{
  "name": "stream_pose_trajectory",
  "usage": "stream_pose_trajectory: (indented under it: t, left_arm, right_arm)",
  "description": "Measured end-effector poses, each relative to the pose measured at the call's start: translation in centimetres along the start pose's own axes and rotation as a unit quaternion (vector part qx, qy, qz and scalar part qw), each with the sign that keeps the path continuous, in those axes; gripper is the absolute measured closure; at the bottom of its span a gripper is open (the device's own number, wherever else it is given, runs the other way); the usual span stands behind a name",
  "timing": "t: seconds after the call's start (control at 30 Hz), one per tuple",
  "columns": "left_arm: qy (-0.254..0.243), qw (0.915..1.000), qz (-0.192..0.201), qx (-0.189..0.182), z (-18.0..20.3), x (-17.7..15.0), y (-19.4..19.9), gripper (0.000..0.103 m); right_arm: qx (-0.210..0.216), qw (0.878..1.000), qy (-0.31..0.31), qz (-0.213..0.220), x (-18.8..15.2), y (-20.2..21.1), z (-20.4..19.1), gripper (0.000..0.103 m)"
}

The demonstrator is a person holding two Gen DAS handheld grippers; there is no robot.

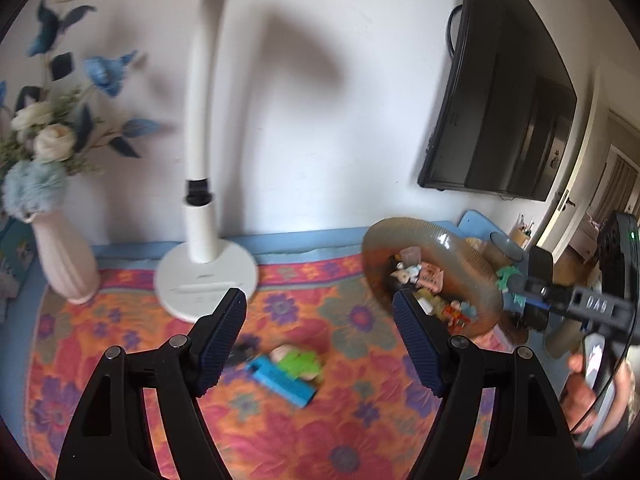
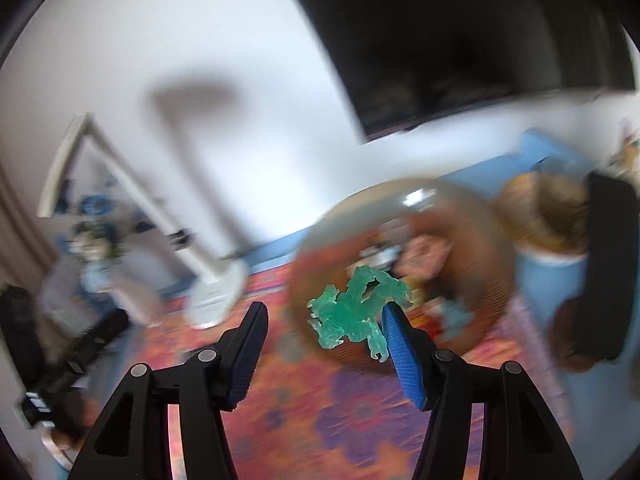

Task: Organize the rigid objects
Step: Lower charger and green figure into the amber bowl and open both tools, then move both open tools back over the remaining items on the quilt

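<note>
Left wrist view first: our left gripper (image 1: 320,336) hangs wide apart over the floral cloth (image 1: 120,344), gripping nothing. Between its fingers, down on the cloth, lies a blue-and-green toy figure (image 1: 290,368), apparently our next pickup. Off to the right stands the ribbed amber bowl (image 1: 472,256), already carrying several small toys, so we read it as the collecting spot. The lamp base (image 1: 206,280) and the white vase (image 1: 66,260) stand behind, near but apart from the figure; the lamp looks like the closer obstacle.

Over to the right wrist view, heavily blurred: our right gripper (image 2: 324,336) shows its fingers spread. A translucent green figure (image 2: 354,308) sits against the right-hand blue pad (image 2: 400,352), clear of the left one. Whether it is clinging there or dropping free, we cannot tell. It hangs in front of the bowl's mouth, which suits a release into it. The dark television (image 2: 460,40) looms above.
</note>
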State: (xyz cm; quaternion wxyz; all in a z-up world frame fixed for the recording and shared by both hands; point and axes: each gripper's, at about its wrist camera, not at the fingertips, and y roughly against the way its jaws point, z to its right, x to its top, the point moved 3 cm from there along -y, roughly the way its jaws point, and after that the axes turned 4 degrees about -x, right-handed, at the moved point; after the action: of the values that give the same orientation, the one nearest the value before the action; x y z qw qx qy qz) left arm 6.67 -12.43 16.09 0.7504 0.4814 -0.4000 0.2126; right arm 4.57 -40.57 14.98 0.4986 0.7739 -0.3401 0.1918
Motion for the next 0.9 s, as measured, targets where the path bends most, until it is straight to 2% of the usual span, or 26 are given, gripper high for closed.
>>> stream_pose_trajectory:
  t: [0.07,0.2,0.23,0.27,0.33,0.4,0.43,0.5,0.53,0.67,0.77,0.9]
  left_arm:
    - [0.002,1.0000,-0.004,0.006,-1.3,-0.9,0.8,0.028]
    - [0.019,0.9994,-0.022,0.019,-4.4,-2.9,1.3,0.028]
    - [0.026,0.9992,-0.026,0.019,-5.0,-3.2,1.3,0.028]
    - [0.033,0.9989,-0.028,0.019,-5.6,-3.6,1.4,0.028]
    - [0.044,0.9982,-0.035,0.021,-6.7,-4.3,1.5,0.028]
    - [0.048,0.9978,-0.039,0.025,-7.6,-4.8,1.6,0.028]
    - [0.049,0.9976,-0.040,0.027,-8.0,-5.0,1.6,0.028]
    - [0.055,0.9971,-0.044,0.028,-8.6,-5.3,1.3,0.028]
    - [0.059,0.9968,-0.046,0.027,-8.9,-5.4,1.1,0.028]
    - [0.065,0.9961,-0.056,0.024,-9.6,-6.1,0.2,0.028]
    - [0.051,0.9948,-0.076,0.045,-10.1,-7.8,-1.0,0.028]
    - [0.049,0.9901,-0.115,0.063,-11.4,-11.3,-2.9,0.028]
  right_arm:
    - [0.017,1.000,-0.001,-0.004,-0.7,0.0,-0.9,0.045]
    - [-0.020,0.999,0.034,-0.015,-0.3,-1.2,-2.2,0.045]
    - [-0.027,0.999,0.037,-0.019,0.2,-1.7,-2.2,0.042]
    - [-0.033,0.998,0.038,-0.026,1.0,-2.6,-1.9,0.033]
    - [-0.070,0.995,0.026,-0.069,2.5,-5.3,0.1,0.017]
    - [-0.127,0.979,0.010,-0.160,2.5,-8.9,2.5,0.017]
    - [-0.131,0.973,0.009,-0.188,2.1,-9.8,2.9,0.018]
    - [-0.155,0.964,0.007,-0.215,1.5,-10.2,3.9,0.018]
    - [-0.166,0.964,0.013,-0.210,1.4,-9.7,4.1,0.018]
    - [-0.155,0.970,0.023,-0.184,0.8,-7.2,3.3,0.018]
    - [-0.111,0.979,0.036,-0.170,-0.8,-6.0,0.6,0.018]
    - [-0.045,0.985,0.069,-0.152,-4.9,-6.3,-3.8,0.018]
